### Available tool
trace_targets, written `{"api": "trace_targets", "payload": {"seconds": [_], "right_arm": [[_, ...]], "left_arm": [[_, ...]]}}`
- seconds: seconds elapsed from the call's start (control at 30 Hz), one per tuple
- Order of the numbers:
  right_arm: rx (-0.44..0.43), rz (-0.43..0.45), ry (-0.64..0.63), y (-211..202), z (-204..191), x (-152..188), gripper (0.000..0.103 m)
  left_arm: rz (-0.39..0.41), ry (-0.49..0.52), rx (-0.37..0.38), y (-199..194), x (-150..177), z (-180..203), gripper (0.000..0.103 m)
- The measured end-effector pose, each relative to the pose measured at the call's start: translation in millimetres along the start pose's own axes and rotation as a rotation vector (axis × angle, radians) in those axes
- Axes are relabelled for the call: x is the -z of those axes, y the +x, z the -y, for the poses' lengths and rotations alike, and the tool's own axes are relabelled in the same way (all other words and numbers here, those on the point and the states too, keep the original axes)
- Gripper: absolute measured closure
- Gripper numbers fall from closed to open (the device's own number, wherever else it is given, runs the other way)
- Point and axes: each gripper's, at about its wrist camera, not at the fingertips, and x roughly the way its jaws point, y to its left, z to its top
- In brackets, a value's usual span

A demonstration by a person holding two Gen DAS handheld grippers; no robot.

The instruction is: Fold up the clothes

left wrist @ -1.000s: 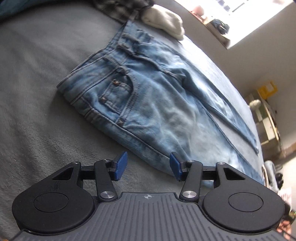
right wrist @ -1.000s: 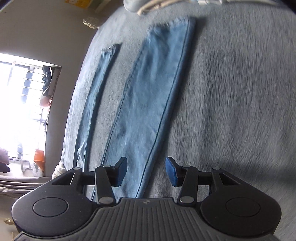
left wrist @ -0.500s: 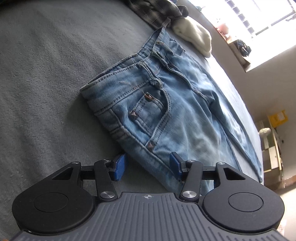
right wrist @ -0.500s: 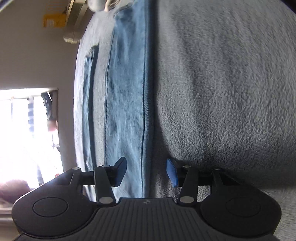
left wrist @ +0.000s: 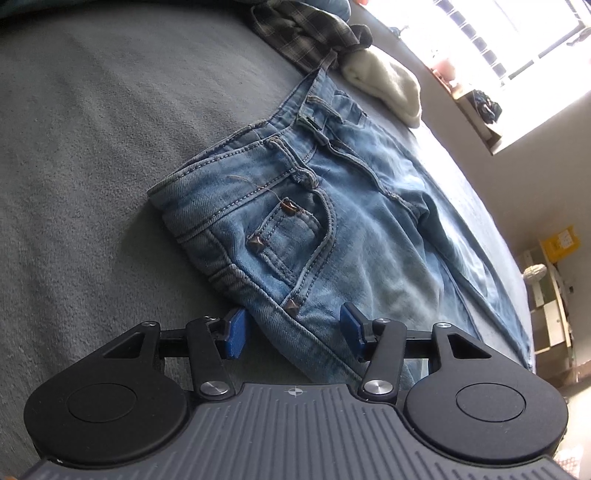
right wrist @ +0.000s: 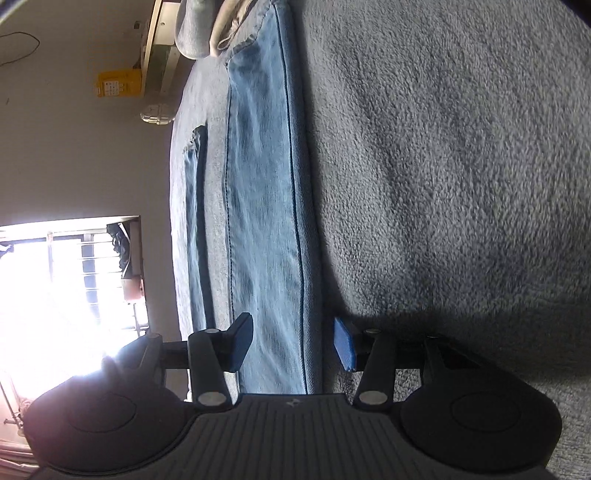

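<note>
Straddling jeans point(left wrist: 332, 236) side seam, left claw point(left wrist: 291, 332) parted; right claw point(right wrist: 293, 341) likewise.

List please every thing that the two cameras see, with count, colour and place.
jeans: one pair, light blue, flat on the blanket, legs apart
blanket: one, grey, under all the clothes
plaid shirt: one, dark checked, crumpled beyond the waistband
white garment: one, cream, beside the plaid shirt
window: one, bright, barred, in the wall
yellow box: one, on a shelf by the wall
left claw: open, blue pads, astride the hip side seam
right claw: open, blue pads, astride the edge of one leg
</note>
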Motion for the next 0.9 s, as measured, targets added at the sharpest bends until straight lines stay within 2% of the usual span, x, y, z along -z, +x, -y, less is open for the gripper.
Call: {"api": "trace_targets", "payload": {"seconds": [0.3,0.57,0.67,0.9], "right_arm": [[-0.012,-0.116,0.025,9.0,4.7,1.8,0.054],[-0.079,-0.059,0.108,4.8,17.4,-1.5,0.056],[-0.09,-0.04,0.113,4.1,19.4,-3.7,0.056],[-0.024,-0.173,0.038,22.9,10.0,-3.7,0.061]], "left_arm": [[-0.009,-0.028,0.039,-3.1,8.3,-4.3,0.052],[0.039,-0.125,0.071,-4.7,-2.8,-14.9,0.058],[0.045,-0.133,0.079,-2.7,-0.6,-20.0,0.062],[0.051,-0.095,0.072,-0.5,1.8,-16.7,0.062]]}}
